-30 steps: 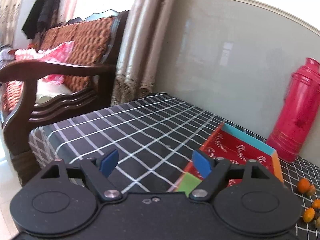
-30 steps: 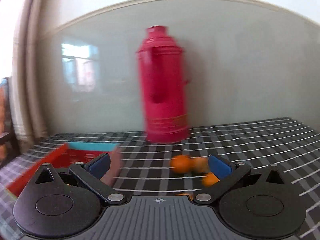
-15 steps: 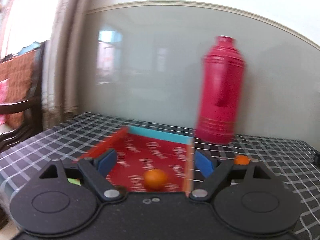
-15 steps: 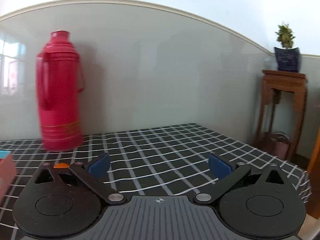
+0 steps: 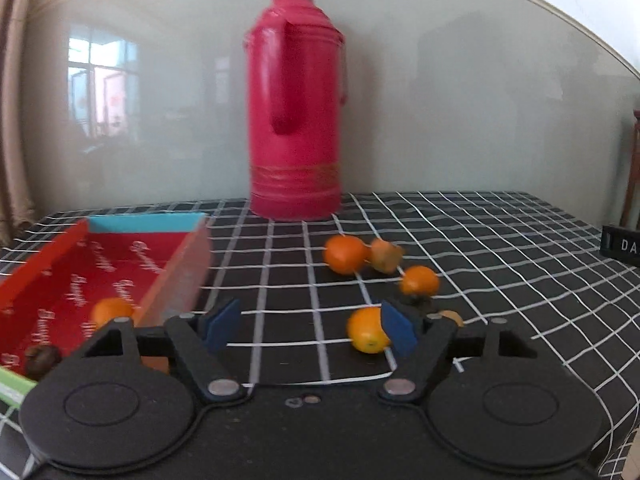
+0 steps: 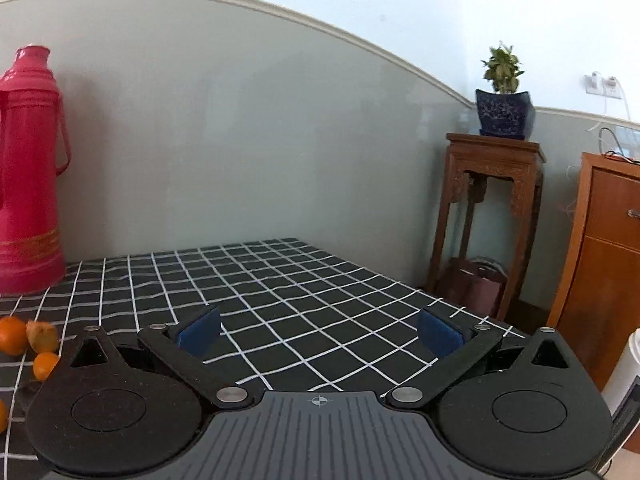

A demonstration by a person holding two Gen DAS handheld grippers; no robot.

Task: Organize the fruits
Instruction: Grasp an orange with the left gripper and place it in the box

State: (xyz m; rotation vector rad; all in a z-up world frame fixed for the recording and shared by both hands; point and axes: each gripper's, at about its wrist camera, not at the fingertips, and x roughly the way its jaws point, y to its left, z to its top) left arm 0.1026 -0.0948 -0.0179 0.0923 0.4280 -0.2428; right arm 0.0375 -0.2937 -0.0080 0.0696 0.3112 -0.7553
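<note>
Several small oranges lie loose on the checked tablecloth: one (image 5: pixel 345 254) beside a brownish fruit (image 5: pixel 385 255), one (image 5: pixel 419 281) further right, and one (image 5: pixel 367 336) just in front of my left gripper's right fingertip. A red tray (image 5: pixel 168 276) with a blue end wall sits at the left and holds an orange (image 5: pixel 109 312) and a dark brown fruit (image 5: pixel 40 360). My left gripper (image 5: pixel 310 330) is open and empty above the table. My right gripper (image 6: pixel 318 334) is open and empty over bare tablecloth; the oranges (image 6: pixel 12 336) show at its far left.
A tall red thermos (image 5: pixel 294 112) stands at the back against the wall, behind the fruit. A black box with white letters (image 5: pixel 622 246) sits at the table's right edge. Beyond the table's right side stand a wooden stand with a potted plant (image 6: pixel 494 184) and a wooden cabinet (image 6: pixel 604 264).
The left view has swung right from the sofa to the tray, then to the loose oranges. The right view has swung right, away from the thermos and fruit. Both grippers stayed open.
</note>
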